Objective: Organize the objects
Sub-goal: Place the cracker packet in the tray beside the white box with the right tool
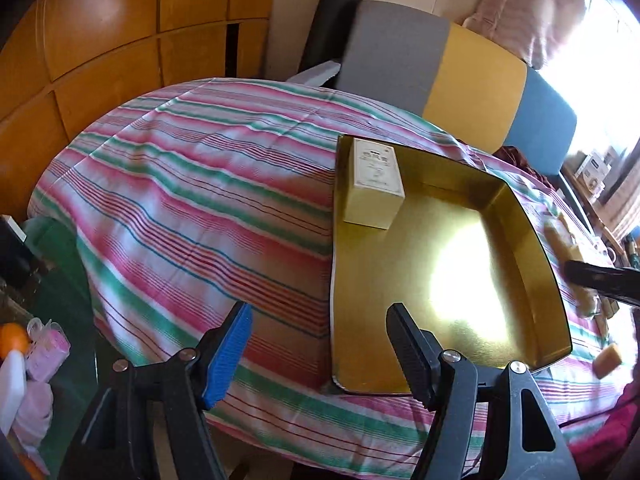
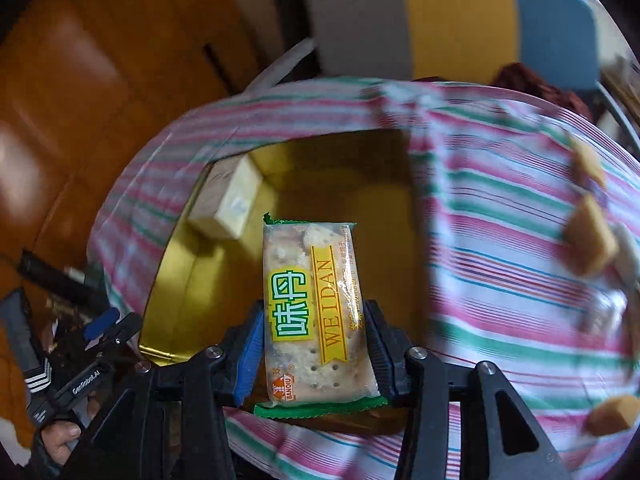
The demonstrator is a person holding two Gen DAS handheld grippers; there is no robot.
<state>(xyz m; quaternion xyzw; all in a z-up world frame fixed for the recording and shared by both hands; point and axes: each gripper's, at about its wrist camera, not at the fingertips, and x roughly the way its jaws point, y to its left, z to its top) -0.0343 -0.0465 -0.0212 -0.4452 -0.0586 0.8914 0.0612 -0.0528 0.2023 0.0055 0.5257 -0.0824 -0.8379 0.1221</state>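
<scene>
A gold tin tray (image 1: 532, 240) lies on the striped cloth with a pale box (image 1: 374, 184) in its far left corner. My left gripper (image 1: 320, 344) is open and empty, hovering over the tray's near left edge. My right gripper (image 2: 314, 344) is shut on a cracker packet (image 2: 312, 300) marked WEIDAN and holds it above the tray (image 2: 172, 280). The box (image 2: 228, 200) shows beyond the packet. The right gripper's finger shows in the left wrist view (image 1: 600, 280), right of the tray.
Small brown wrapped blocks (image 2: 590, 232) lie on the cloth right of the tray; one shows in the left wrist view (image 1: 608, 360). A wooden cabinet (image 1: 100, 40) and a grey, yellow and blue chair back (image 1: 472, 76) stand behind the table. Pink items (image 1: 44, 352) sit lower left.
</scene>
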